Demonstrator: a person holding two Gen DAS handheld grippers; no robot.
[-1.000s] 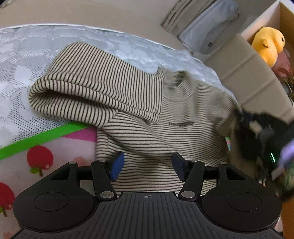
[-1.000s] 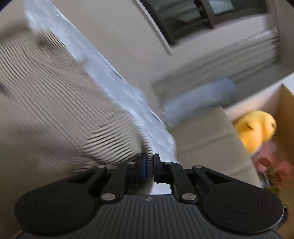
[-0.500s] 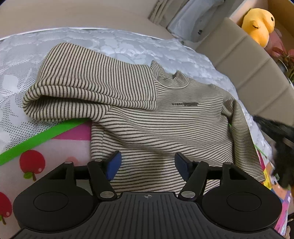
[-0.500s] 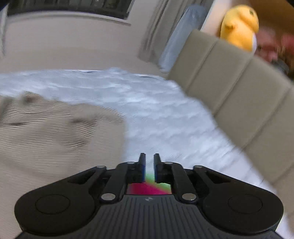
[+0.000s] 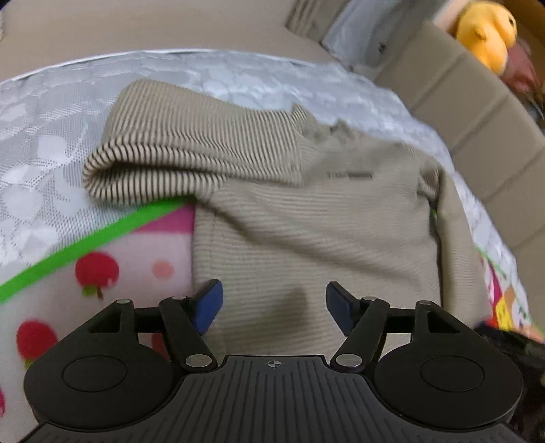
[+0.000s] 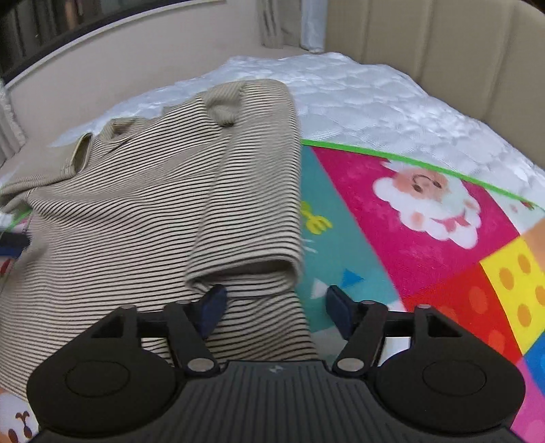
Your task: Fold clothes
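Observation:
A beige sweater with thin dark stripes (image 5: 306,231) lies flat on a colourful play mat (image 5: 102,259). One sleeve (image 5: 190,153) is folded across its chest toward the collar. In the right wrist view the same sweater (image 6: 136,211) shows its other sleeve (image 6: 252,191) folded down along the right side, cuff near the hem. My left gripper (image 5: 274,305) hangs open just above the lower body of the sweater, holding nothing. My right gripper (image 6: 276,308) is open too, over the sweater's right edge just below that cuff.
The play mat (image 6: 425,218) lies on a white quilted bedspread (image 6: 374,98). A beige padded headboard (image 6: 442,44) rises on the right. A yellow plush toy (image 5: 483,34) sits in a box behind it. A curtain (image 6: 289,24) hangs at the far wall.
My right gripper was shut while swinging fast; now it is open and low over the sweater's right edge. The right sleeve now lies folded down. The left gripper shifted slightly and stayed open.

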